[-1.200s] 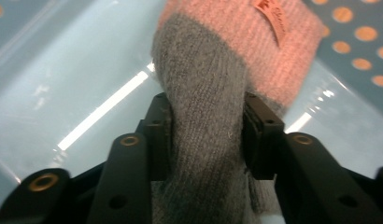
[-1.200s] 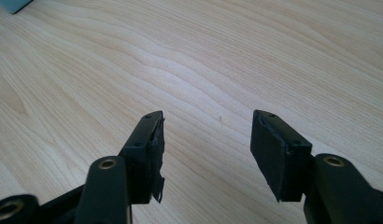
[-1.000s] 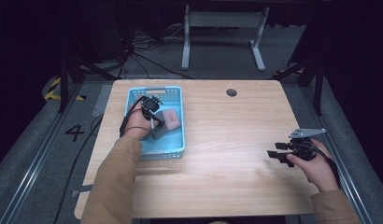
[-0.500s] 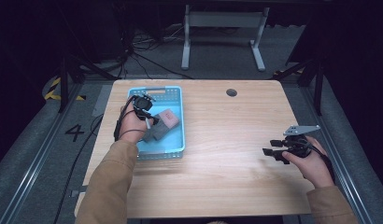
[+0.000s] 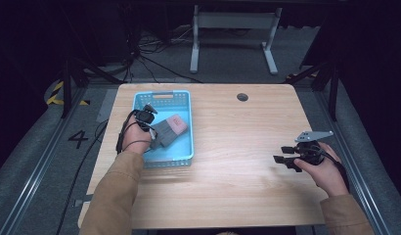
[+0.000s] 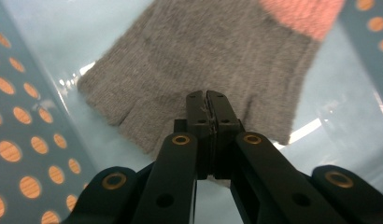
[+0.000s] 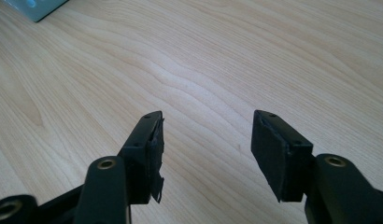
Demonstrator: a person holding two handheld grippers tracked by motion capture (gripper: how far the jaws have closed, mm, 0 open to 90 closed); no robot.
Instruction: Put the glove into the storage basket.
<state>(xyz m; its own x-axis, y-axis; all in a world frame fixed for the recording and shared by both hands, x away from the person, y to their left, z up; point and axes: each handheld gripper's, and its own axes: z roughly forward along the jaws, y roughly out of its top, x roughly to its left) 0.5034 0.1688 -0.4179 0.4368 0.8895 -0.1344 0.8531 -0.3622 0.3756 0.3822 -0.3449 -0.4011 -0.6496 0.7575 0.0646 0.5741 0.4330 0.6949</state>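
The left claw (image 6: 208,100) is inside the blue basket (image 5: 184,147). Its two jaws are pressed tight together with nothing between them. A grey glove (image 6: 203,56) with a pink cuff lies flat on the basket floor, right under and in front of the claw tips. The right claw (image 7: 206,135) is far off on the other side of the bench (image 5: 237,137). Its jaws are wide apart, with bare wood under them.
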